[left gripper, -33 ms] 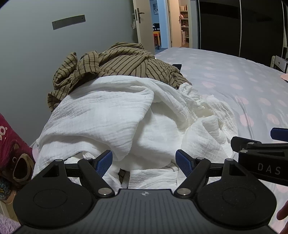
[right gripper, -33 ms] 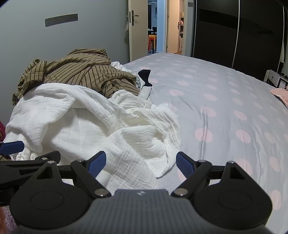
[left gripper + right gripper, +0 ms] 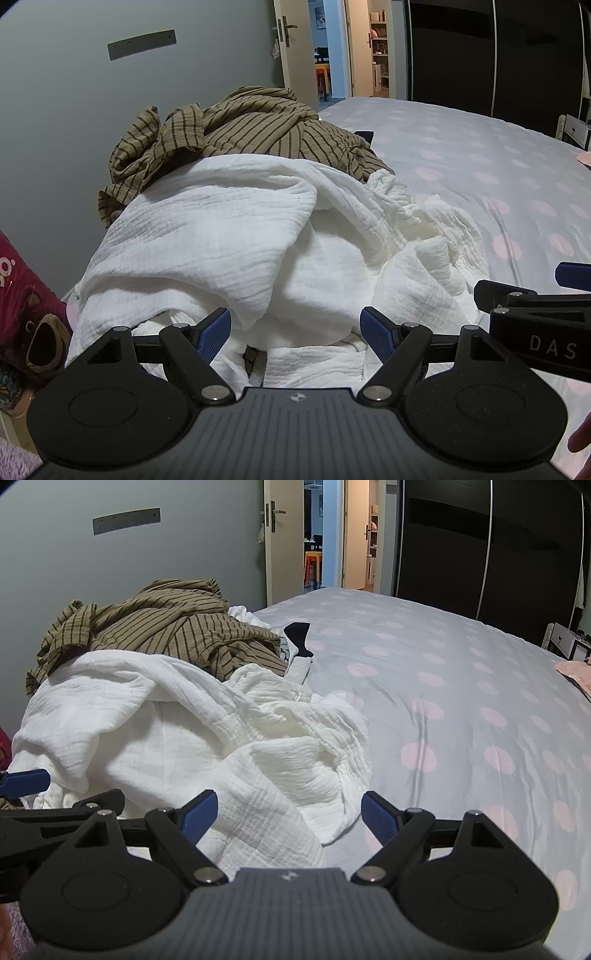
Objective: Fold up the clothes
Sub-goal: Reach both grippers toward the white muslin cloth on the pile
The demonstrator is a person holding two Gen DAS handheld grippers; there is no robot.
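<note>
- Grey bedsheet with pink dots carries the heap at its left edge
- Crumpled white muslin garment lies atop the brown striped shirt
- Left gripper and right gripper both gape, empty
- Risk: pinching several layers, dragging the shirt along

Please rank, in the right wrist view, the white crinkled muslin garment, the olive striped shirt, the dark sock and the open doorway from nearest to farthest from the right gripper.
1. White crinkled muslin garment, just ahead of the right gripper, reaching under it.
2. Olive striped shirt, behind it, left.
3. Dark sock, slightly farther, centre.
4. Open doorway, beyond the bed.
</note>
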